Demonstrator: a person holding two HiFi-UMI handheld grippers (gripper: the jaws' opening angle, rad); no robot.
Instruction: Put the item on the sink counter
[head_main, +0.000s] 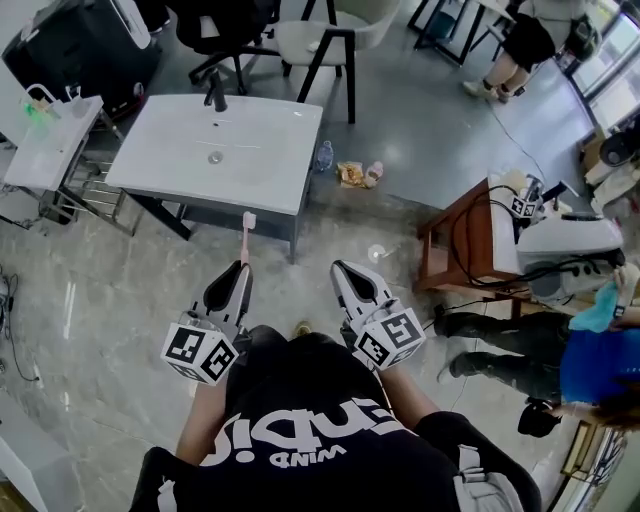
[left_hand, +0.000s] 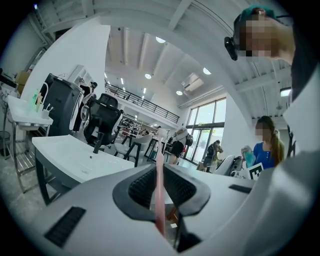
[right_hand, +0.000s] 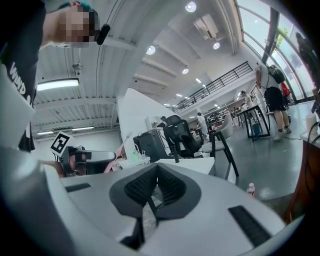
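Note:
A pink toothbrush sticks forward out of my left gripper, whose jaws are shut on its handle. Its brush head points toward the white sink counter, which stands a short way ahead on the floor with a black faucet at its back edge. The toothbrush tip hangs just short of the counter's near edge. My right gripper is level with the left one, shut with nothing between its jaws. The counter also shows ahead in the right gripper view.
A small white side table with a green bottle stands left of the counter. A bottle and snack packets lie on the floor to its right. A wooden table and a person in blue are at the right; chairs stand behind.

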